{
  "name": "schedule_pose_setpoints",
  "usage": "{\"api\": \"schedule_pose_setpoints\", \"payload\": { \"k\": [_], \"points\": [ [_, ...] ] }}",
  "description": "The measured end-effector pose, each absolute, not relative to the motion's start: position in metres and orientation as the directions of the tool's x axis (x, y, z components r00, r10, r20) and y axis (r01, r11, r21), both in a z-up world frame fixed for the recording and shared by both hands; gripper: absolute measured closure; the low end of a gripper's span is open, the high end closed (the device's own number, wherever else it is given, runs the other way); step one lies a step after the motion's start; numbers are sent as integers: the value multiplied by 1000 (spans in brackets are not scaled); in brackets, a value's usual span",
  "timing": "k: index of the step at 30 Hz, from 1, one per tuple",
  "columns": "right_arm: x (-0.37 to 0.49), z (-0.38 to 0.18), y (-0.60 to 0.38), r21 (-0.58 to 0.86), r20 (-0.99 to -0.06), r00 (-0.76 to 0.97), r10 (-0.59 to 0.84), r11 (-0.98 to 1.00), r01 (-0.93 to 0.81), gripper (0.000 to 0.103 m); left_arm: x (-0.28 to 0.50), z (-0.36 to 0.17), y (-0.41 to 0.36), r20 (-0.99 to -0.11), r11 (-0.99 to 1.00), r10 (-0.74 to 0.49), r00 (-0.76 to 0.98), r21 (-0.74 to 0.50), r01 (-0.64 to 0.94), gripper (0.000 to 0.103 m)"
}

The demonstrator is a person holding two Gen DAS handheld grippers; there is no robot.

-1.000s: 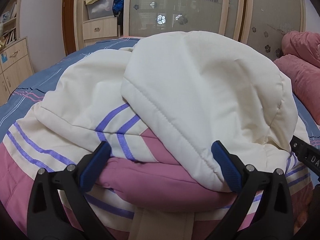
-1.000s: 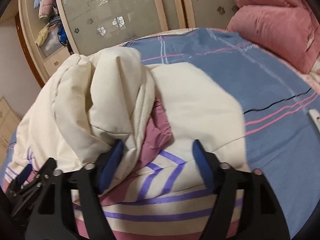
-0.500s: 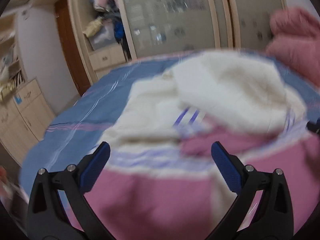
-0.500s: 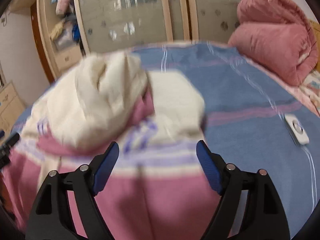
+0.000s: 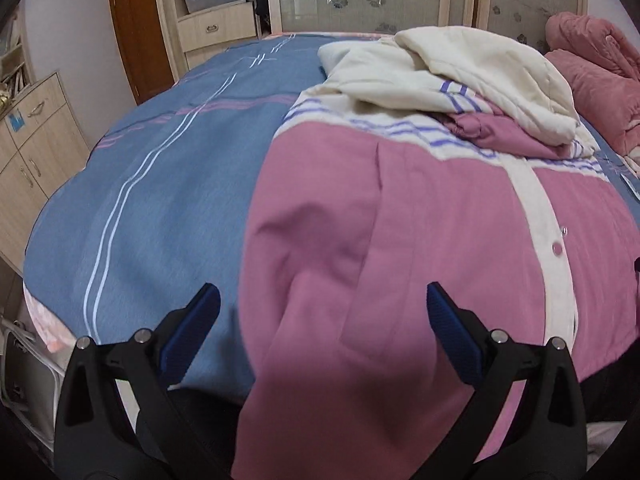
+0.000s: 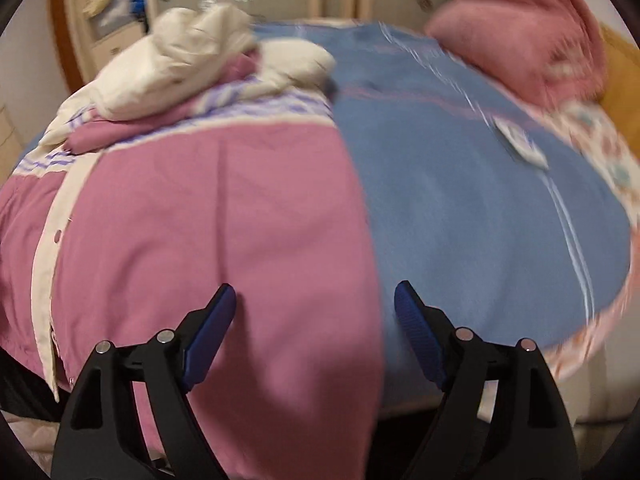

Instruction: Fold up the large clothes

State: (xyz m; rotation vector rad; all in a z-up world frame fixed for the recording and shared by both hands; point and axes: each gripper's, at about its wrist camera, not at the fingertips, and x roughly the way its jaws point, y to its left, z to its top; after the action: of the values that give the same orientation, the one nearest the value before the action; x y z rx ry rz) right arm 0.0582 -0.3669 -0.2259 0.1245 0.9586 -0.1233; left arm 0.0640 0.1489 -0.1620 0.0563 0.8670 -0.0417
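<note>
Pink-and-cream padded jacket (image 5: 420,216) spread front-up on the blue striped bed sheet (image 5: 152,184). Long axis from hem at the bed's near edge to cream hood (image 5: 492,64) bunched at the far end. Left gripper (image 5: 320,332) fingers apart, over the hem's left corner. Right gripper (image 6: 314,328) fingers just widened, apart, nothing clamped, over the right hem edge.

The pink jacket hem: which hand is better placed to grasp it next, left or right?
Probably either, slightly the right. The right gripper has open jaws astride the jacket's side edge near the hem. The left gripper is open too, over the other side edge.
</note>
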Motion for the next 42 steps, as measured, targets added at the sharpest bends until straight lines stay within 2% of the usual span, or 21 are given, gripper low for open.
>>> {"api": "schedule_pose_setpoints", "payload": {
  "k": [5,11,16,20,29,34,38,39,40,41,42],
  "points": [
    [51,-245,-381,187,-851,522,50,959,213,20,55,-162,153,-749,999,-14,662,13,35,2],
    [55,-244,-377,177,-863,503,49,962,210,20,41,-151,152,-724,997,35,689,76,29,2],
    [54,-247,-369,171,-868,493,56,967,191,20,34,-148,165,-722,996,75,688,83,-23,2],
    [52,-246,-366,168,-870,489,57,968,186,20,29,-151,183,-737,997,72,673,41,-62,2],
    [48,-248,-363,165,-877,476,64,971,174,19,27,-169,203,-791,994,-17,612,-81,-77,2],
    [41,-251,-356,152,-883,465,64,977,153,15,28,-182,194,-808,968,-225,545,-248,32,3],
    [35,-251,-353,159,-881,468,75,977,143,16,28,-190,178,-817,960,-276,506,-265,95,18],
    [33,-252,-351,157,-881,467,79,979,130,21,27,-190,173,-815,955,-293,499,-269,122,30],
    [28,-251,-349,156,-880,467,83,981,119,24,28,-191,170,-817,954,-299,493,-269,132,33],
    [26,-250,-346,159,-880,466,93,982,104,32,28,-191,168,-820,954,-299,488,-267,135,41],
    [25,-249,-347,161,-880,464,98,982,99,39,29,-191,168,-823,954,-300,483,-267,137,55]
  ]
}}
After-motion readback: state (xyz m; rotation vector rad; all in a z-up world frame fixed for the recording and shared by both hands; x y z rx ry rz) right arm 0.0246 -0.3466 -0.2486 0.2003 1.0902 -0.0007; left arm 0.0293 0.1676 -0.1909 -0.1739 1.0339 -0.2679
